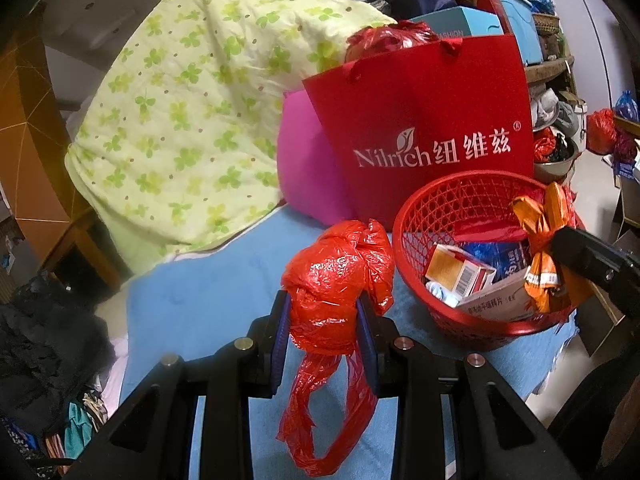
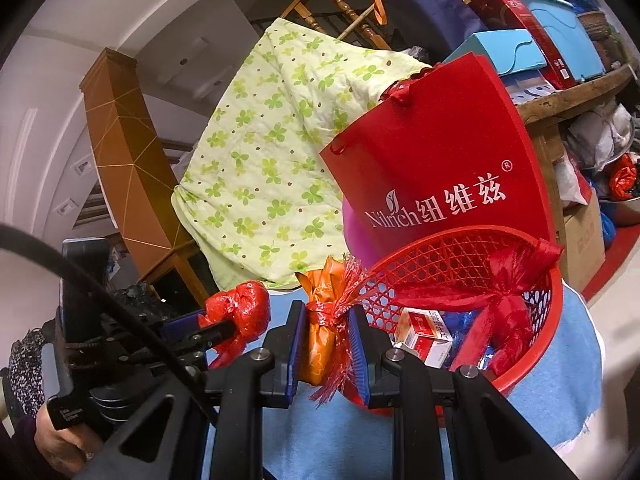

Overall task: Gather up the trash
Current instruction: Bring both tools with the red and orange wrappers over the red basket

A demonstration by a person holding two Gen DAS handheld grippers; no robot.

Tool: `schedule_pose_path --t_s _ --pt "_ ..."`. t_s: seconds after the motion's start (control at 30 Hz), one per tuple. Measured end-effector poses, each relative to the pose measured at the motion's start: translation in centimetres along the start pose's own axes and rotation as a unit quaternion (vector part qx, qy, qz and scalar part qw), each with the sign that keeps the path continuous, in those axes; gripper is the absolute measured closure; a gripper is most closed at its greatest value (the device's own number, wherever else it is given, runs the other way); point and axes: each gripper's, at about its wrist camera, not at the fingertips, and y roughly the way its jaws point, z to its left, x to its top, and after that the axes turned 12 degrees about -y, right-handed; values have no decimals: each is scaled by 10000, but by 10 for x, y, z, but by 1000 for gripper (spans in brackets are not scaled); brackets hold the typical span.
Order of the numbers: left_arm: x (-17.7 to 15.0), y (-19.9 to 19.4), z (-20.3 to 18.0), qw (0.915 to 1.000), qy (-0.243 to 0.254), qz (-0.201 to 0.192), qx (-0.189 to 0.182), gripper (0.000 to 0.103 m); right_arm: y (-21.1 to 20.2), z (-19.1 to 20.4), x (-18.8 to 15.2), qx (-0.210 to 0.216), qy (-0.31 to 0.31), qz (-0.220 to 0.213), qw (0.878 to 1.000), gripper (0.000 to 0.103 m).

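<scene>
My left gripper [image 1: 323, 312] is shut on a crumpled red plastic bag [image 1: 336, 280], held above the blue cloth just left of the red mesh basket [image 1: 448, 208]. The bag's handles hang down between the fingers. It also shows in the right wrist view [image 2: 240, 312]. My right gripper [image 2: 326, 324] is shut on an orange wrapper tied with red netting [image 2: 320, 332], held at the basket's near rim [image 2: 528, 376]. The same wrapper shows over the basket's right side in the left wrist view [image 1: 540, 248]. The basket holds small boxes [image 1: 460, 272], a blue packet and a red bag [image 2: 508, 320].
A red Nilrich paper bag [image 1: 432, 128] stands right behind the basket, with a pink cushion [image 1: 308, 160] and a green clover quilt [image 1: 180, 120] to its left. The blue cloth [image 1: 208, 300] covers the surface. Boxes and clutter fill shelves at the right [image 2: 560, 40].
</scene>
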Motion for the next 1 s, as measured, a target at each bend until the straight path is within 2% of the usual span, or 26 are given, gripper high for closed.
schedule_pose_path --t_s 0.5,1.0 --pt "18 -18 -2 9988 -197 -232 -386 70 -21 4 34 -545 -173 201 9982 80" --pt "27 -20 -8 9924 -483 -5 -1136 70 -35 18 67 -1025 -540 209 9930 80"
